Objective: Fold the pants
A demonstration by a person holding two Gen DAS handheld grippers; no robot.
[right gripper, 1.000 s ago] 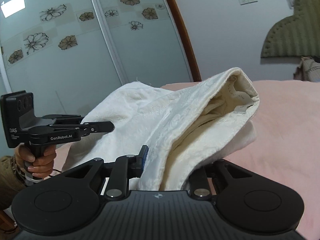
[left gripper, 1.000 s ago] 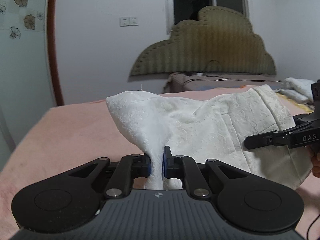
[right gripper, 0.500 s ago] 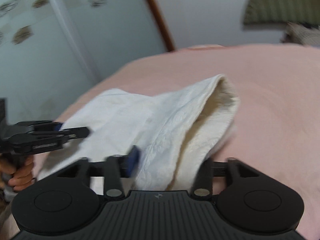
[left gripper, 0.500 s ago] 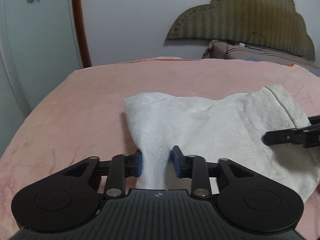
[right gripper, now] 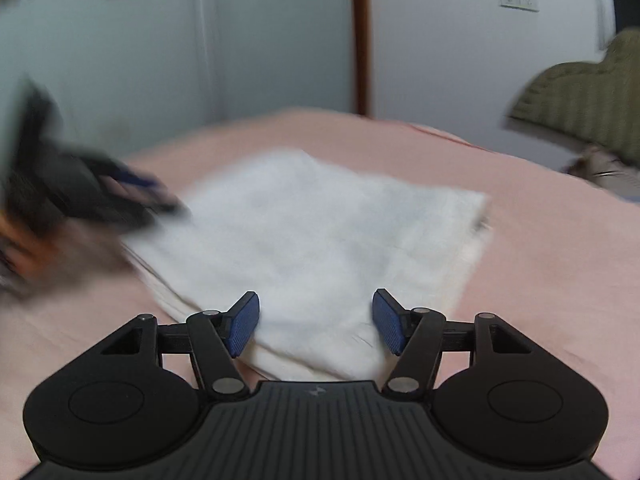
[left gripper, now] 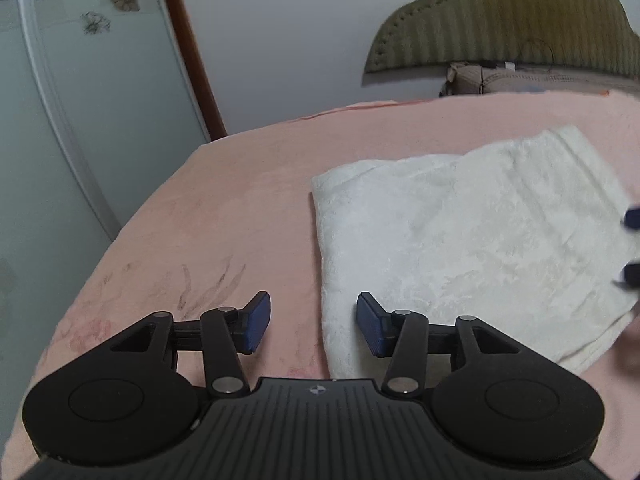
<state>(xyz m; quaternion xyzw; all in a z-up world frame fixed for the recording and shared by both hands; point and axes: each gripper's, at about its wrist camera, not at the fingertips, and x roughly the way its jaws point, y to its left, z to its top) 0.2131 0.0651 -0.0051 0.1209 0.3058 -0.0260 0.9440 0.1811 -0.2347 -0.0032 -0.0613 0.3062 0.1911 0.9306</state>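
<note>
pants (left gripper: 460, 240) flat on bed, ahead of left claw (left gripper: 313, 322).

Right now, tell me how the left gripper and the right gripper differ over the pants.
The left gripper straddles the side edge of the white pants, one finger over the pink bed cover. The right gripper has both fingers over the pants. Both are opening, pressing on nothing.

A home bedroom was indicated by a bed (left gripper: 248, 184) under pink bedding, a padded headboard (left gripper: 500, 24) and flower-patterned wardrobe doors (left gripper: 60, 60).
</note>
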